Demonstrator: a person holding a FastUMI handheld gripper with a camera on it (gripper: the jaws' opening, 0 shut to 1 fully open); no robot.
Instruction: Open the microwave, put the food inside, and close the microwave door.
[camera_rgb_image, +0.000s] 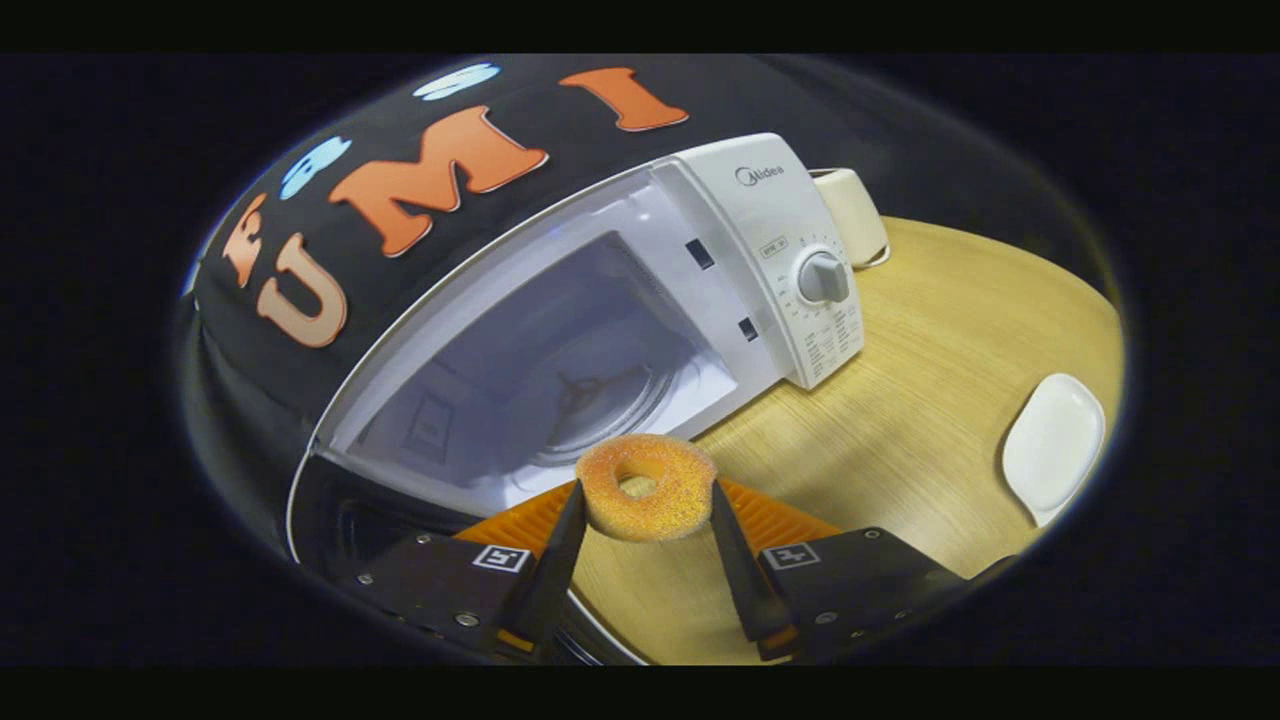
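The gripper (645, 505) is closed on a ring-shaped piece of food (647, 487), a doughnut with a coarse, spongy, sugar-grained orange-yellow surface and a round hole through its middle; the two tapered fingers press against its opposite sides, one on the left rim and one on the right, so the ring hangs between their tips above the worktop (930, 400). Just beyond the doughnut stands the microwave (640, 290), a boxy white appliance of smooth plastic, with its door (330, 520) swung open and down to the left, the dark glossy panel edged by a thin pale rim. The open cavity is pale and smooth-walled, and on its floor lies a round glass turntable (600, 400) with a three-armed hub visible through it. To the right of the cavity the control panel is a flat white slab carrying a round grey dial (824, 278) ringed by fine printed marks, and two small dark latch slots sit in the frame beside it. The worktop is light wood with a fine straight grain. On it, well to the right of the fingers, lies a smooth white dish (1053, 445) with rounded corners, and behind the microwave's right corner stands a cream-coloured cup (852, 213) with softly rounded sides.
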